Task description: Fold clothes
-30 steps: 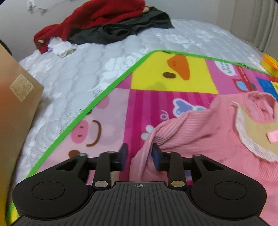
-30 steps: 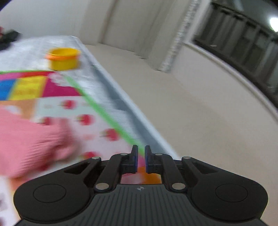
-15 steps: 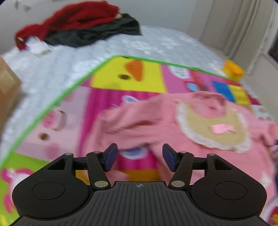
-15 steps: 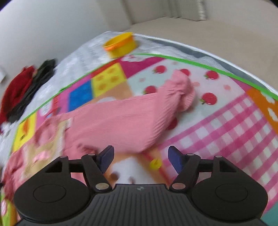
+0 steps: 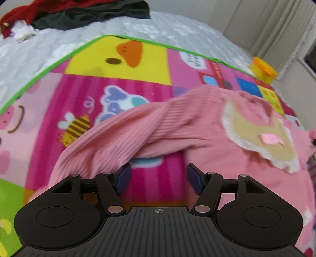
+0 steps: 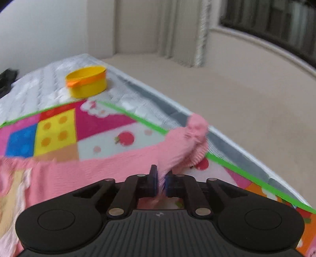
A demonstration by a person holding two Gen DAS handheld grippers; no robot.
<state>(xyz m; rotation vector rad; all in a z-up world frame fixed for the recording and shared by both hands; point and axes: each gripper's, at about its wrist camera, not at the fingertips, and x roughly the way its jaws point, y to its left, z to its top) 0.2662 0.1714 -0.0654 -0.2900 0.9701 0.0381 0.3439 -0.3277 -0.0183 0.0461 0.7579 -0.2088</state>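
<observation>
Quilted white mattress (image 5: pixel 138 25) carries everything; a green-edged play mat (image 5: pixel 122 87) covers most of it, and the pink top (image 5: pixel 227 156) lies front-up on the mat, its body flat, its bib patch showing.

One sleeve (image 5: pixel 122 142) runs out along the mat toward the left gripper (image 5: pixel 158 179), whose jaws stand wide apart with only mat between them; the left blue pad sits just at the sleeve's lower edge without pinching it. The right gripper (image 6: pixel 161 180) has closed on the other sleeve (image 6: pixel 177 146), whose frilled cuff rises ahead of the jaws, near the mat's green border and the mattress side.

By the look of it a sleeve fold is in hand: the held sleeve would need carrying inward over the chest, away from the drop to the floor (image 6: pixel 246 94). The left would need to close on its own sleeve to match.

Room is good on the mat around the top. A yellow tub (image 6: pixel 86 83) stands well beyond the held cuff; a clothes pile (image 5: pixel 75 13) lies far off at the mattress's back.
</observation>
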